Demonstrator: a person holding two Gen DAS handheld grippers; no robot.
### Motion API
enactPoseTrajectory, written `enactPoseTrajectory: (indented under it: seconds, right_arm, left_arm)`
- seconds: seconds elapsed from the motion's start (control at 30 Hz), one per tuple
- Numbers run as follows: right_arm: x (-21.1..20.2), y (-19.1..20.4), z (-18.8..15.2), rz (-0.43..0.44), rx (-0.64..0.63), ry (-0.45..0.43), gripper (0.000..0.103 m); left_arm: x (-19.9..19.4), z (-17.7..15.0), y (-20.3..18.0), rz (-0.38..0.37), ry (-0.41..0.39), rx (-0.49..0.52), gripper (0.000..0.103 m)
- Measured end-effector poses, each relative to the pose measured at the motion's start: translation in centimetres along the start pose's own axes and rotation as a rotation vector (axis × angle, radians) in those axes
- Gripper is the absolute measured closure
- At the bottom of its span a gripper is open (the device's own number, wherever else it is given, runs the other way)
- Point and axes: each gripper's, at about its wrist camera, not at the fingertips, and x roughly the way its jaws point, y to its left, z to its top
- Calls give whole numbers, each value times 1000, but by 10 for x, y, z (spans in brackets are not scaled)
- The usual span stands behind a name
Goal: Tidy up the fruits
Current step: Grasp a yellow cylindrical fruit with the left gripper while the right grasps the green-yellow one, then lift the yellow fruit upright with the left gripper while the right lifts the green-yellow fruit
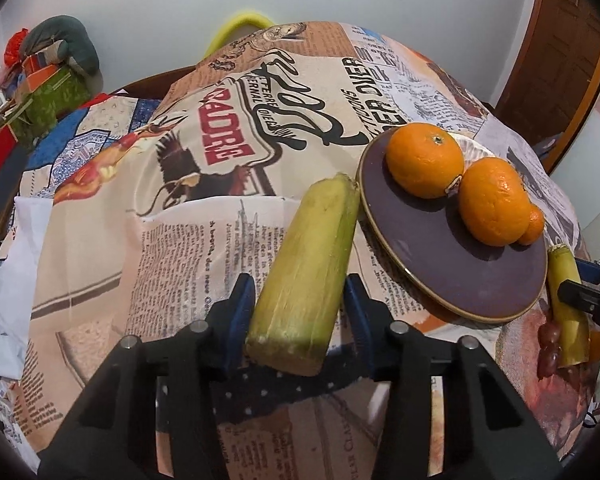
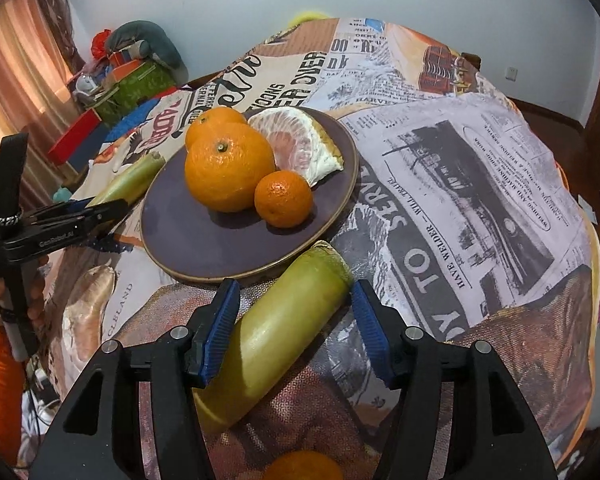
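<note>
A dark purple plate [image 1: 440, 264] [image 2: 204, 248] holds two big oranges [image 1: 424, 160] [image 2: 228, 164], a small mandarin [image 2: 283, 199] and a peeled pomelo piece [image 2: 300, 144]. My left gripper [image 1: 300, 300] is shut on a yellow-green sugarcane piece [image 1: 308, 264], held just left of the plate above the cloth. My right gripper [image 2: 294, 320] is open around a second sugarcane piece [image 2: 276, 332] that lies on the cloth at the plate's near edge; the pads stand apart from it. Another orange [image 2: 300, 466] lies below the right gripper.
A newspaper-print cloth [image 1: 220, 120] [image 2: 480, 180] covers the table. Boxes and a grey cushion [image 1: 56, 76] [image 2: 140, 64] sit at the far left. A bunch of grapes [image 1: 548, 344] lies by the second cane. The table edge drops off at the right.
</note>
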Motion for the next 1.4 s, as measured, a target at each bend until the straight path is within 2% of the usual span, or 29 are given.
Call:
enactPoseTrajectory:
  seconds: [0.17, 0.33, 0.63, 0.87, 1.03, 1.13, 1.2, 1.4]
  right_arm:
    - [4, -14, -3, 83, 84, 37, 47]
    - [2, -8, -4, 64, 59, 29, 49]
    - [-10, -8, -1, 69, 78, -33, 59]
    - [-33, -2, -2, 56, 26, -96, 64]
    - [-48, 5, -4, 12, -20, -156, 66]
    - [-56, 10, -7, -47, -62, -205, 66]
    - [-58, 12, -10, -72, -83, -234, 67]
    - [-53, 6, -12, -49, -50, -233, 67]
  left_arm:
    - [-7, -5, -1, -8, -1, -3, 62]
    - [-21, -21, 1, -2, -1, -4, 63]
    - [-56, -60, -1, 37, -7, 9, 64]
    - [-82, -89, -5, -8, -5, -1, 65]
    - [-92, -80, -6, 8, -26, -5, 64]
    - [-92, -67, -3, 8, -44, -11, 57]
    - [-87, -58, -4, 22, -50, 3, 56]
    - [-55, -41, -1, 1, 7, -16, 56]
